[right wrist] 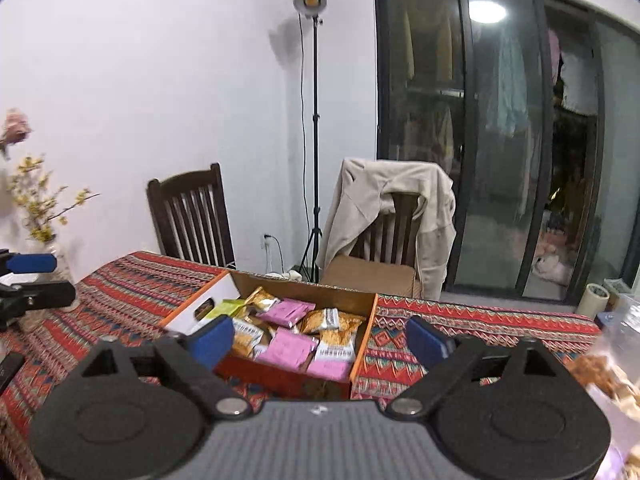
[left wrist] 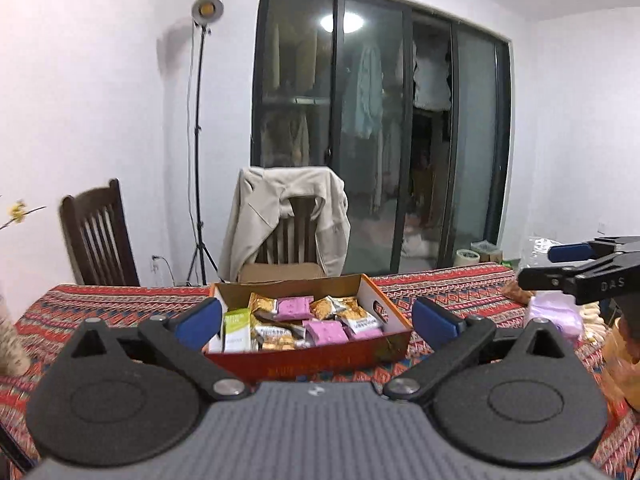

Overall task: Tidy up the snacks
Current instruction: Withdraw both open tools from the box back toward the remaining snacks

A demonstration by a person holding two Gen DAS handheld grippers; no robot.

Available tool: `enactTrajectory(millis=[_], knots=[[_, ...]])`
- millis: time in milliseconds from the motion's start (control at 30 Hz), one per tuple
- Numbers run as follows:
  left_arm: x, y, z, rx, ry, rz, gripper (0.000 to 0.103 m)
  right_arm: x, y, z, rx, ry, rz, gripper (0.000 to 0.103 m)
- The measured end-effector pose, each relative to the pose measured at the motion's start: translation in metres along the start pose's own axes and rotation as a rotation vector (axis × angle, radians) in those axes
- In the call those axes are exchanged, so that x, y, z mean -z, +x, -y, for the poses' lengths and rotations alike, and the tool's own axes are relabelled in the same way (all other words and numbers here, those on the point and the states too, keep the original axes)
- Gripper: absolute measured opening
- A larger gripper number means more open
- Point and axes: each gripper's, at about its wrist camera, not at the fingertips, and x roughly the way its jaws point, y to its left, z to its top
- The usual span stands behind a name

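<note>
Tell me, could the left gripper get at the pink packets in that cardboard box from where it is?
Probably yes. The left gripper is open and empty, pointing straight at the open-topped cardboard box. The pink packets lie on top of the pile, and nothing stands between.

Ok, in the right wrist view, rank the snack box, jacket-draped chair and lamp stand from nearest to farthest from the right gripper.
1. Snack box, just ahead of the right gripper.
2. Jacket-draped chair, behind the table.
3. Lamp stand, by the back wall.

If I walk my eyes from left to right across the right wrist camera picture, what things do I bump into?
Yellow flowers → empty dark chair → lamp stand → chair with beige jacket → glass sliding doors → tape roll.
</note>
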Motion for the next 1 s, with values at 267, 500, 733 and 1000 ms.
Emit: enactTrajectory(millis=[267,500,733,1000], knots=[[0.11,-0.061,0.033,-0.001,-0.068,-0.063,0.103,0.123,-0.088,-0.022,-0.037,0.043,0.046,0.103],[0.165,-0.056,0.048,-0.036,-0.027,-0.216,0.103,0.227,-0.101,-0.033,0.045,0.134,-0.066,0.103],[0.159,-0.041,0.063,0.0,0.013,-0.222,0.103,0.258,-0.097,-0.029,0.07,0.185,-0.114,0.103],[0.158,-0.005,0.086,0.056,0.031,-0.255,0.103,0.26,-0.084,-0.01,0.076,0.235,-0.12,0.103]])
